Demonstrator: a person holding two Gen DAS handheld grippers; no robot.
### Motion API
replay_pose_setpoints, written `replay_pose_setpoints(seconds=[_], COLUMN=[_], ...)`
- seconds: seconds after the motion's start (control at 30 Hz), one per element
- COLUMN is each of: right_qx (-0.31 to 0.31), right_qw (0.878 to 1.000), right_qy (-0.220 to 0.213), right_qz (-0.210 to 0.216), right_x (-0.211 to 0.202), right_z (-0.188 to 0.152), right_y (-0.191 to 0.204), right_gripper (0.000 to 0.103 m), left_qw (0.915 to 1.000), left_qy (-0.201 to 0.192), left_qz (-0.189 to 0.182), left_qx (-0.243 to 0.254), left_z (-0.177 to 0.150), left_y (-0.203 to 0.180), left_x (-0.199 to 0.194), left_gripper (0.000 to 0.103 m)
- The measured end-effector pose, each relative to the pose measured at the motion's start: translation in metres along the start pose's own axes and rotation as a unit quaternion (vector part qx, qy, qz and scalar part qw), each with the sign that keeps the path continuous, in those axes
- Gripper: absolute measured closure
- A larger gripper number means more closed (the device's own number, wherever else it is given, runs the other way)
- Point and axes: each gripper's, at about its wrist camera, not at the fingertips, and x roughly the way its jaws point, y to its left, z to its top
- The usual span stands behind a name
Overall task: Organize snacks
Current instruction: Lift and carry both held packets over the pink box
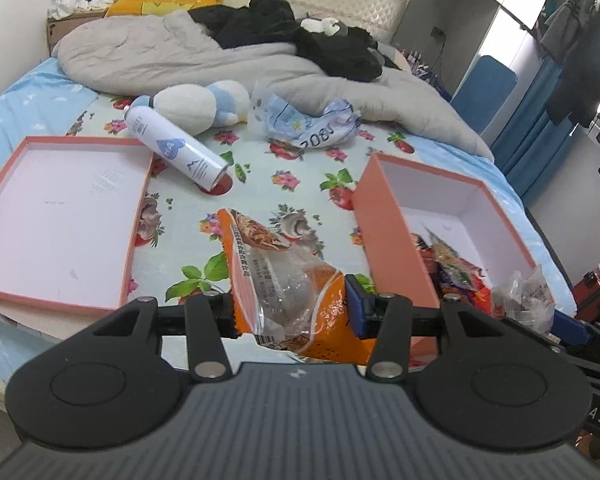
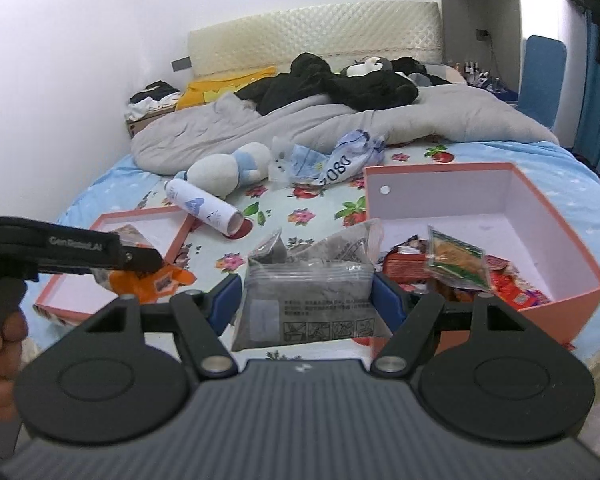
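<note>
Snacks sit in both our claws above a flower-print bedsheet [image 1: 260,184]. Our left gripper [image 1: 294,312] is clamped on an orange noodle-snack bag [image 1: 276,280] with a clear window, the blue pads pressing its sides, and the bag hangs between the orange box lid [image 1: 4,184] on the left and the orange box [image 1: 392,232] on the right. Our right gripper [image 2: 306,300] is clamped on a grey zip pouch [image 2: 308,296], held just in front of the same box [image 2: 560,248], whose floor already carries a pile of red and green snack packets [image 2: 456,264]. In the right wrist view we see the left gripper over the lid [image 2: 168,248], with a hand [image 2: 0,344] on its handle. Farther up the bed lie a white spray can [image 1: 176,144], a plush toy [image 1: 204,104], a crumpled plastic bag [image 1: 312,124] and a grey duvet [image 1: 160,56]
</note>
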Motion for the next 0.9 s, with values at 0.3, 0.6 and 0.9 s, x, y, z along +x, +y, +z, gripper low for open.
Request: replay_pose_setpoints(seconds=[0.3,0.6,0.9], right_qx=[0.01,0.03,0.044], right_qw=[0.999,0.998,0.997], right_qy=[-0.016,-0.005,0.014], right_qz=[-0.027,-0.05,-0.066], right_x=[-0.031,-0.018,0.02], right_z=[0.004,0.012,0.021], right_y=[-0.031,-0.074,-0.12], right_gripper=[0.03,0.03,0.03], left_qw=[0.9987,0.9964,0.9951], left_qy=[-0.005,0.006,0.019], left_qz=[-0.035,-0.062,-0.074], left_qx=[0.038,0.056,0.063], left_z=[-0.001,0.017,0.044], left_y=[-0.057,-0.105,-0.142], left_x=[-0.013,0.017,0.074], left_gripper=[0.05,0.05,0.05])
